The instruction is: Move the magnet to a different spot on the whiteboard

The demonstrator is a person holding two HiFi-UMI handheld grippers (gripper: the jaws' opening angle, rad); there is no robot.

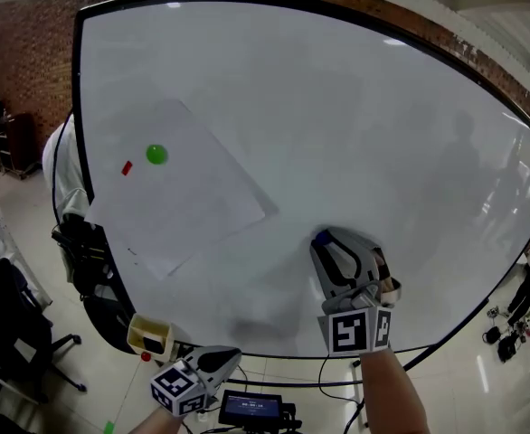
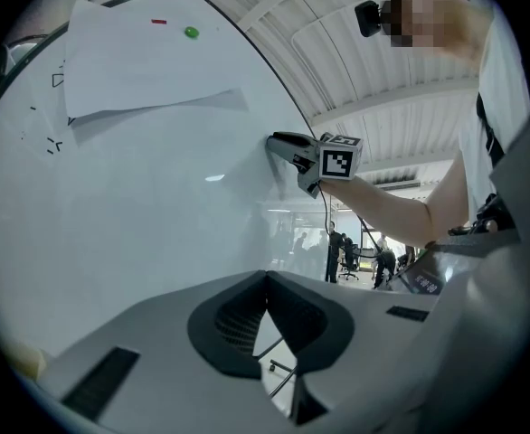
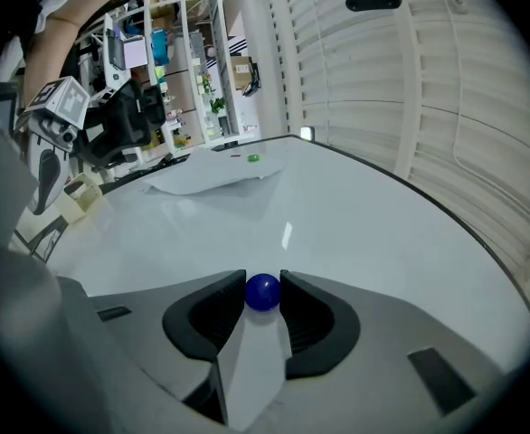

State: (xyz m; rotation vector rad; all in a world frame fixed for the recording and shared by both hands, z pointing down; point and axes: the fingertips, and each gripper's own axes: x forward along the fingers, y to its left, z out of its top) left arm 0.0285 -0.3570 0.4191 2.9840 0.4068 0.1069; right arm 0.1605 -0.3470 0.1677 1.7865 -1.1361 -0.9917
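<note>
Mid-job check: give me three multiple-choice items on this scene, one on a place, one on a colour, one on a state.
1. Where is the green magnet? A on the paper B on the floor C on the brick wall
2. The magnet between the fingers of the right gripper is: A red B blue C yellow
3. The left gripper fingers are: A wide apart B together, empty C round a pen
A: it sits on the paper. B: the right gripper view shows a blue ball. B: they meet with nothing between.
</note>
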